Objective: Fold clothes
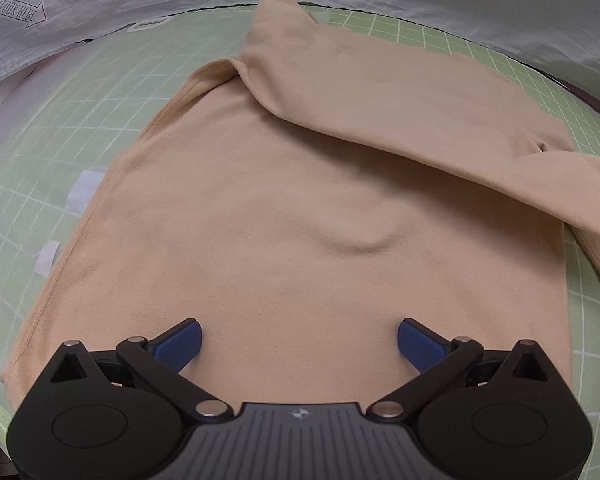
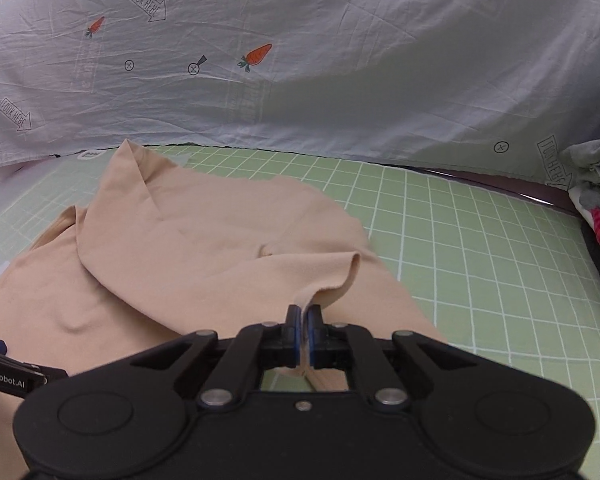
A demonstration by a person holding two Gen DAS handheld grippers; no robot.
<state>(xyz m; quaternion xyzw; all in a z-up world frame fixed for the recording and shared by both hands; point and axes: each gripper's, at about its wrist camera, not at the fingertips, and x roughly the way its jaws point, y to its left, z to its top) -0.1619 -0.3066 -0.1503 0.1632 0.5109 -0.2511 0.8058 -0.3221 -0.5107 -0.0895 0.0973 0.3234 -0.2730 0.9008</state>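
Observation:
A tan long-sleeved top [image 1: 284, 208] lies spread on the green grid mat [image 1: 80, 112]. One sleeve [image 1: 380, 92] is folded diagonally across its upper body. My left gripper [image 1: 299, 344] is open, its blue pads [image 1: 180, 344] wide apart just above the top's near hem, holding nothing. In the right wrist view the top [image 2: 204, 248] fills the left half. My right gripper [image 2: 305, 320] is shut on a raised fold of the top's right edge [image 2: 340, 280], lifted slightly off the mat [image 2: 480, 260].
A pale printed sheet [image 2: 300, 80] with carrots and arrows hangs behind the mat. A pile of other clothes [image 2: 596, 184] sits at the far right edge. White tape strips [image 1: 84, 192] lie on the mat left of the top. The left gripper's body [image 2: 4, 376] shows at lower left.

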